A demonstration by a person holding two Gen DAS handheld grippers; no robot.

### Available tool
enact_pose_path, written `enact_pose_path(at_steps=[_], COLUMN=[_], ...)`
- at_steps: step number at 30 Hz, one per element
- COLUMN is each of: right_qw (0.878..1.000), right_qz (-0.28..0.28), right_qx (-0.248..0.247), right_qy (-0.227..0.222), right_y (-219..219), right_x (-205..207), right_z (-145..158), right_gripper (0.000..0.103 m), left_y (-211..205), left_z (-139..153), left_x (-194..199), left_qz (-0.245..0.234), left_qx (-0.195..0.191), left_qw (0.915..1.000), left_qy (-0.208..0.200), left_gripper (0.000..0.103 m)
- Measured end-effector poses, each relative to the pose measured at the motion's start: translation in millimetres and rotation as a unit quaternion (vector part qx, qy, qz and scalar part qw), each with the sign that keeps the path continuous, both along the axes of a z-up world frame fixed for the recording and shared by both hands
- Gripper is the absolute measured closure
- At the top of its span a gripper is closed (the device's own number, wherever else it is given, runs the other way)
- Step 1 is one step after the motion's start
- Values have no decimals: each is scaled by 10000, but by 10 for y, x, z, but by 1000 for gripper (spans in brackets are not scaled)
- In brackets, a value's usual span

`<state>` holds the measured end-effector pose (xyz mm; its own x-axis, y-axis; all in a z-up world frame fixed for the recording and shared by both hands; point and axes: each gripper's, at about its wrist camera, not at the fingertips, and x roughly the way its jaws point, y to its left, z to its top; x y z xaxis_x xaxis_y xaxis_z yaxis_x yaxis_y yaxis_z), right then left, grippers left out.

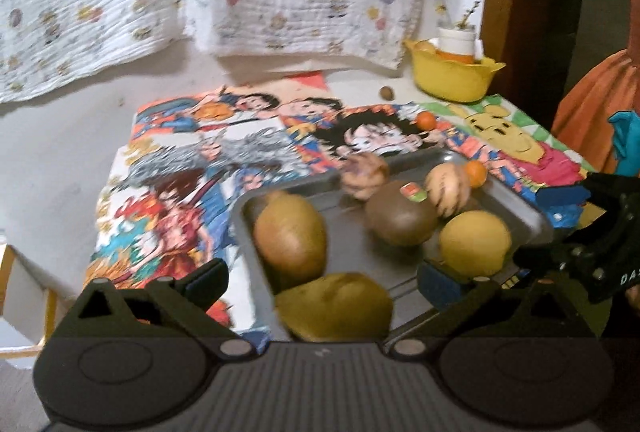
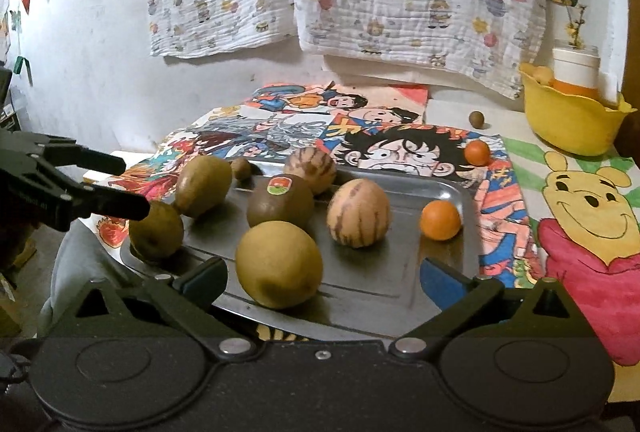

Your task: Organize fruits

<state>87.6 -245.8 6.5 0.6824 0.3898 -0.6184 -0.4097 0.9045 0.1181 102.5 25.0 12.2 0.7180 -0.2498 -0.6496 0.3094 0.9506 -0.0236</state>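
On the table, a metal tray [image 2: 448, 191] holding pears, striped melons, a stickered kiwi [image 2: 280, 205] and one orange [image 2: 440, 220]; second orange [image 2: 477, 152] outside. Yellow bowl [image 2: 572, 123] behind, contents half hidden. Left claw [image 1: 320, 282] and right claw [image 2: 322, 274] wide open, empty. Left view blurred.

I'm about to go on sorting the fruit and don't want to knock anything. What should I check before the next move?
1. Left gripper open, nothing held: ok.
2. Right gripper open, nothing held: ok.
3. Metal tray flat on the table: ok.
4. Fruits at rest on tray, such as the stickered kiwi: ok in the right wrist view; the left wrist view is blurred.
5. All fruit gathered: not ok, a small orange fruit lies off the tray.
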Motion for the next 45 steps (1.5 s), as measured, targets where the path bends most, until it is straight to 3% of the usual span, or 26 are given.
enact_pose_path(at_steps=[12,29,45], right_qw=[9999,9995,9937], right_qz=[120,-202,-813], right_qx=[0,126,518], right_qy=[-31,-205,-566], right_y=[245,168,-199], right_x=[305,1001,945], right_z=[38,36,31], right_gripper=[1,1,1], left_y=[303,270,301], left_z=[25,36,10], left_x=[163,1063,1353], left_qz=[241,358,536], left_qx=[-11,48,-343], left_qw=[9997,9992,9979], left_qy=[76,150,74], left_gripper=[1,1,1])
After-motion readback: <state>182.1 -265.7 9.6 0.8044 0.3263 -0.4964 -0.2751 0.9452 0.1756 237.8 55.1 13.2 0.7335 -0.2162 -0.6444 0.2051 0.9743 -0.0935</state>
